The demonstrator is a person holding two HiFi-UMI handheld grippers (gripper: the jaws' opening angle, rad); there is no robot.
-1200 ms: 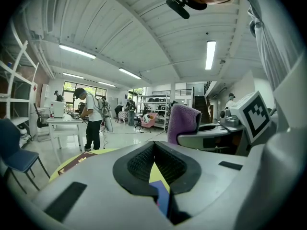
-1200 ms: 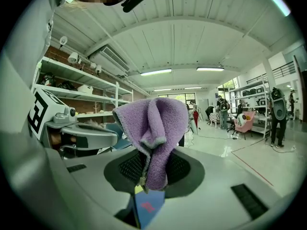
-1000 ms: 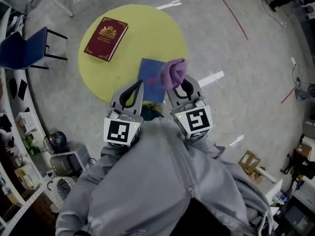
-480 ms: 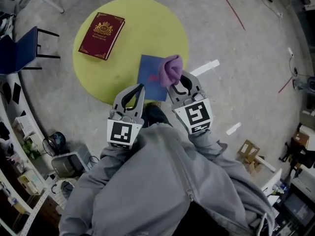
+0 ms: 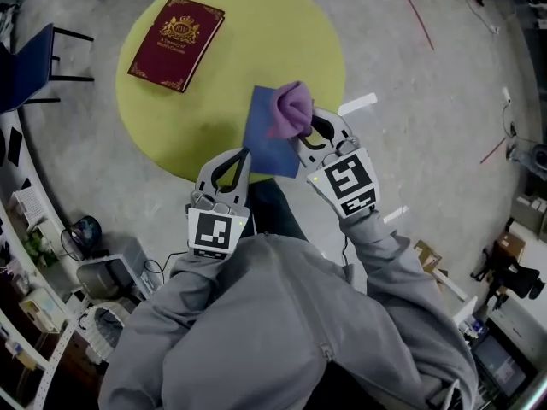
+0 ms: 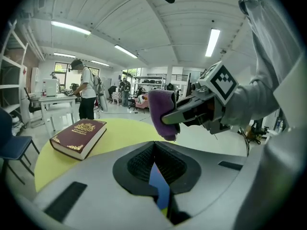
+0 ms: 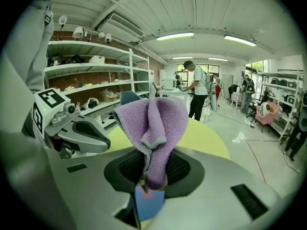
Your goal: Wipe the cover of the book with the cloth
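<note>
Both tongs are clenched: right tongs (image 5: 308, 133) grip the purple cloth (image 5: 293, 109), left tongs (image 5: 244, 154) nothing.

Purple cloth (image 5: 293, 108) bunched, pinched in right claw (image 5: 305, 135), over thin blue book (image 5: 267, 148) lying flat

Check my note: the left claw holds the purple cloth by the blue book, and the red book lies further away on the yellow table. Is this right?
Wrong claw: the right claw holds the purple cloth, as the right gripper view shows; the left claw is shut and empty. The cloth is by the blue book, and the red book lies further away on the yellow table.
</note>
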